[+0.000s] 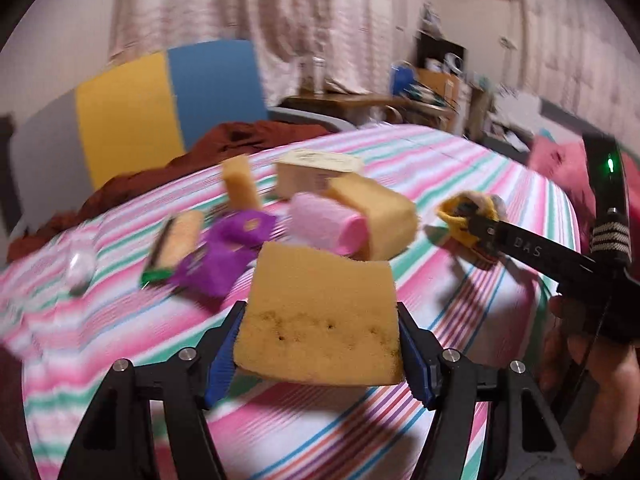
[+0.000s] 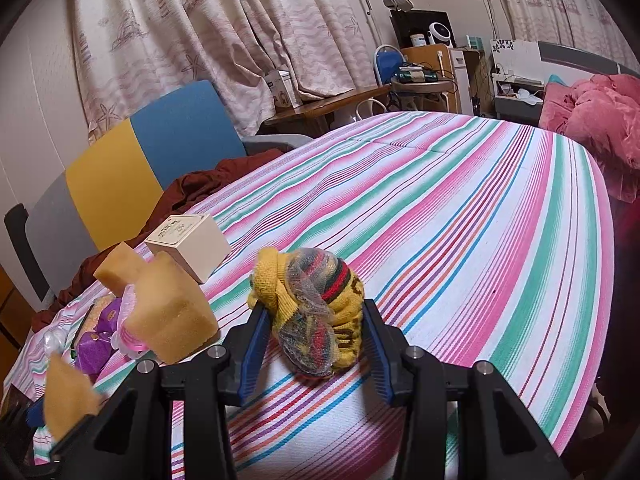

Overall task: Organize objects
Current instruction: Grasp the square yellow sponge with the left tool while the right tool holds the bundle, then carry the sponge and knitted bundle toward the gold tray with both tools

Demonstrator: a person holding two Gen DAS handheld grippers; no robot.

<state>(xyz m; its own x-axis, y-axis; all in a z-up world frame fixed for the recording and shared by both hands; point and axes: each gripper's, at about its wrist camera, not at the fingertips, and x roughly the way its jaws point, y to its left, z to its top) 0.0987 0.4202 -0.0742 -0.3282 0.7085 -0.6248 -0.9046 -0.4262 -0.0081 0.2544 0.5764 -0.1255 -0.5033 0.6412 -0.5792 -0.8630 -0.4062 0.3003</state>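
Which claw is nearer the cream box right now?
Left, probably. The left claw, clamped on a sponge, faces the box beyond the pile; the right claw is off to one side.

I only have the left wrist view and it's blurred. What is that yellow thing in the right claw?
Observer: A yellow knit bundle wrapped in clear netting, with red and green stripes, pinched by the right claw.
Operator: Lifted or down?
Observer: Its underside seems to rest on the striped cloth.
Operator: What's nearest to it?
Observer: A sponge block on its left, not touching it, with a pale box standing behind that.
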